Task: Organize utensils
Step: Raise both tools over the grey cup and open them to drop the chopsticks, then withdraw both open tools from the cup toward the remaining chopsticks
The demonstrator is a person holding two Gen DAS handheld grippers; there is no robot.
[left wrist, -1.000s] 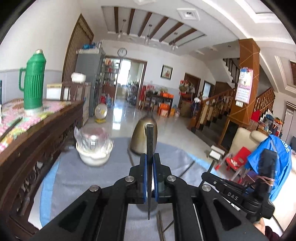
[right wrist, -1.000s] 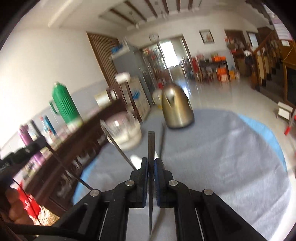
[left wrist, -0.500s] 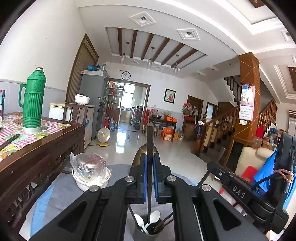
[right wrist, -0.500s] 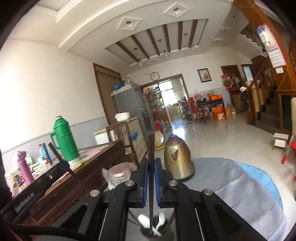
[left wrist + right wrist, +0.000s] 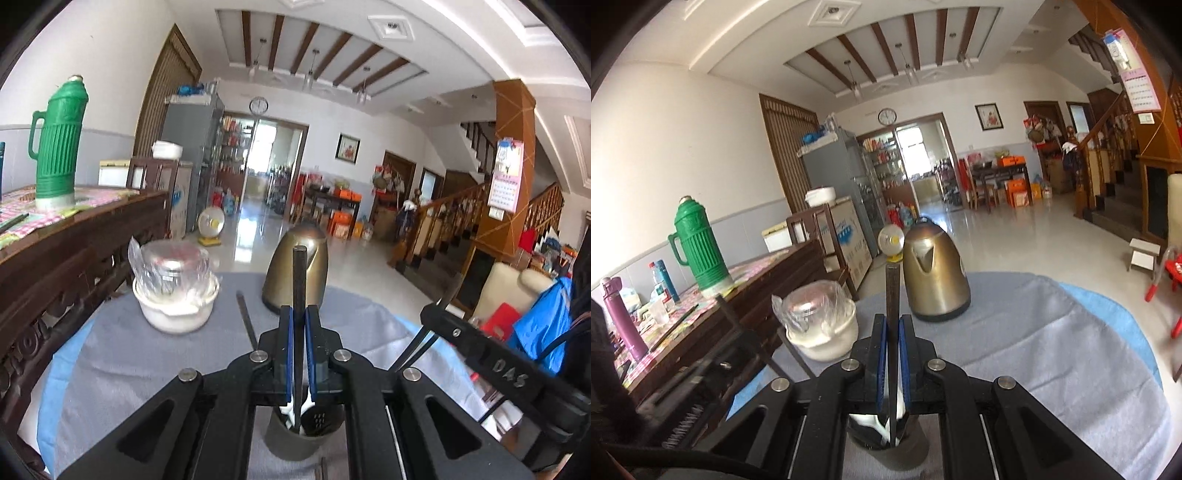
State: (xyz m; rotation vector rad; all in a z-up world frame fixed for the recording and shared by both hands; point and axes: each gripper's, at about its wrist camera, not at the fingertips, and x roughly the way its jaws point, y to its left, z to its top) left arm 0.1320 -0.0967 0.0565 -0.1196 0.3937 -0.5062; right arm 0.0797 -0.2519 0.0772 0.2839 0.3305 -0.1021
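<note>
Left wrist view: left gripper (image 5: pixel 298 354) jaws clamp thin dark chopstick (image 5: pixel 298 280) above grey round utensil holder (image 5: pixel 291 439); right gripper (image 5: pixel 893 358) jaws clamp another dark chopstick (image 5: pixel 892 295).

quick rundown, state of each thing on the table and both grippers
left gripper: shut on a dark chopstick
right gripper: shut on another chopstick
utensil cup: upright, holding white spoons
kettle: upright, lid closed
white bowl: upright, plastic-wrapped
</note>
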